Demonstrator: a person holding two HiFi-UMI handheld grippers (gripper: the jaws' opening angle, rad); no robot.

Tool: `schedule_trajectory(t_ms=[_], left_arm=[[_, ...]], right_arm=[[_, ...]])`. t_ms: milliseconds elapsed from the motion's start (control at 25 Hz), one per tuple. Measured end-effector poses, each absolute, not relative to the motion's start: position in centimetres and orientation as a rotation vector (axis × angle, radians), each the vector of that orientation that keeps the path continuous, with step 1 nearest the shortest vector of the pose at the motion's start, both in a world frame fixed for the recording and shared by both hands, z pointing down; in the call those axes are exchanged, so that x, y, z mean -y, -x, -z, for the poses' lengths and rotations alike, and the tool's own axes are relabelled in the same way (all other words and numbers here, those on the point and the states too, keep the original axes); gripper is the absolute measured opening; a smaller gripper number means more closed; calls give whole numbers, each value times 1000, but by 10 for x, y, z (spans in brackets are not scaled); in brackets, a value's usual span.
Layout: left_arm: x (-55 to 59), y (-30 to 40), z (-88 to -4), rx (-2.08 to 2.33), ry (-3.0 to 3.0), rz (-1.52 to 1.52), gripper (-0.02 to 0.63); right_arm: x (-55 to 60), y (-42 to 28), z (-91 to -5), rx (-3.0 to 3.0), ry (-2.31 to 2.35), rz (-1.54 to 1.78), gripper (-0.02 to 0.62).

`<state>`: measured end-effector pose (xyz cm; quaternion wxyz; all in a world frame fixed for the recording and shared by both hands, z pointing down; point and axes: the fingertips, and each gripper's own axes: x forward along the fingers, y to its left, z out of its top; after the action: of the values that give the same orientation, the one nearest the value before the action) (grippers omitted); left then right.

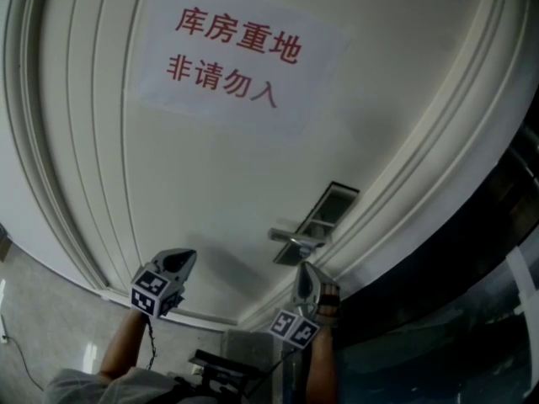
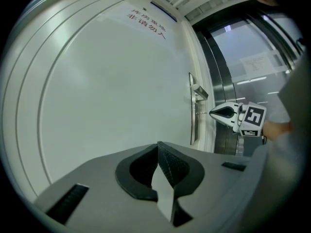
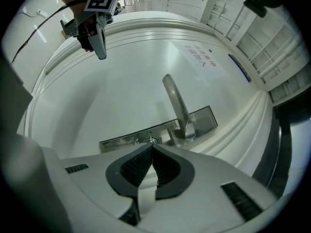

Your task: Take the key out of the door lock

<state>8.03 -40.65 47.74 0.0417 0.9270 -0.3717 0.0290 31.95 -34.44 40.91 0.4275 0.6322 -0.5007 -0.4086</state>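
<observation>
step: reaching for lock | right claw point(image 3: 151, 147) pads together, empty, tips just short of keyhole point(image 3: 153, 141) in lock plate point(image 3: 121, 141) | key not discernible (likely seated there) | left claw point(image 2: 158, 147) closed, idle, away from door point(image 1: 210, 167) | next: part right claw, pinch key, pull straight

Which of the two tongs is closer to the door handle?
The right tongs: their tip is right beside the metal handle on the lock plate, while the left tongs are off to the side, before the plain door panel.
</observation>
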Motion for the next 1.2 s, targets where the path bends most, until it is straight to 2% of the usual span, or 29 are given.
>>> schedule_trajectory(t_ms=[240,600,1200], left_arm=[[407,-82,-478,1143,-2832,-81,5],[409,-85,-479,1157,-2823,-78,5],[415,-77,-482,1219,-2774,-63,5]], right_arm=[[346,-320,-404,1259,-1574,1044,14],[358,-325,-409,1273,-1546,1049,98],[378,-323,-408,1275,-1502,1093,104]])
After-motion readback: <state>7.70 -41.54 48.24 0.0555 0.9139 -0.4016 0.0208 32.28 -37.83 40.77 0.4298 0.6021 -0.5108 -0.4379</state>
